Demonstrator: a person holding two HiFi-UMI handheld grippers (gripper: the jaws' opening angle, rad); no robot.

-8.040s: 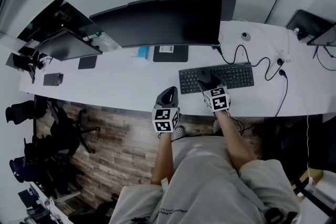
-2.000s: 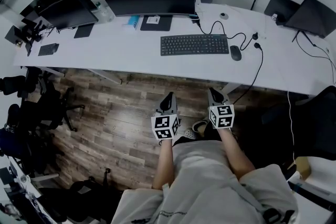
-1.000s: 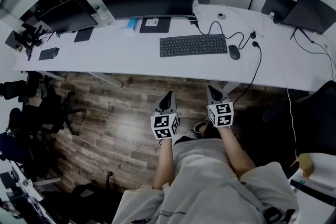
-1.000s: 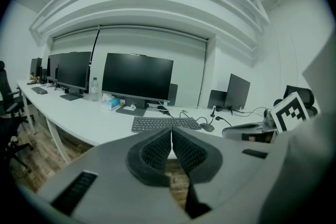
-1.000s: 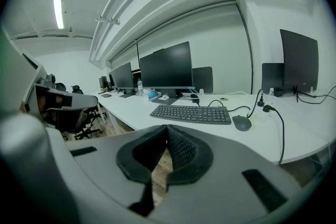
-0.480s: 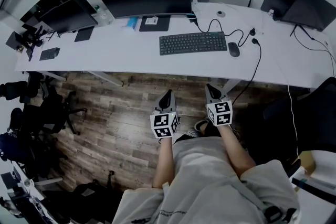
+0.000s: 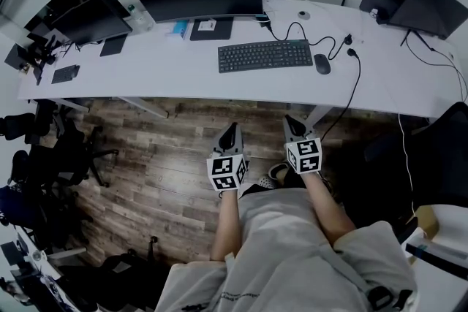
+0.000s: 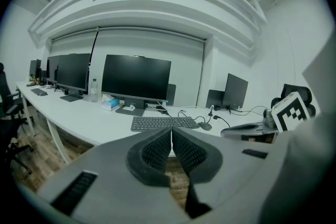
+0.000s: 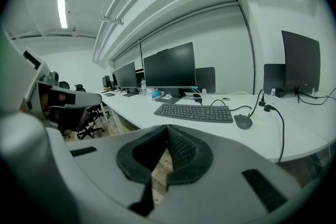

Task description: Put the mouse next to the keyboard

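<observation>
Jaws of the left gripper point(image 8: 171, 136) and the right gripper point(image 9: 167, 136) are seen closed, ribbed dark pads pressed together, nothing held. One smooth oval mouse point(image 7: 321, 63) is laid just beside the right end of one flat keyboard point(image 7: 265, 55), midway between the front and back edges of the white desk point(image 7: 146, 73), whose right end is cut off.

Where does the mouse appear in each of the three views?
Head view: the mouse lies on the desk, upper right of centre, just right of the keyboard.
Left gripper view: the mouse is slightly right of centre.
Right gripper view: the mouse is right of centre.
Shared landmark: the keyboard.
</observation>
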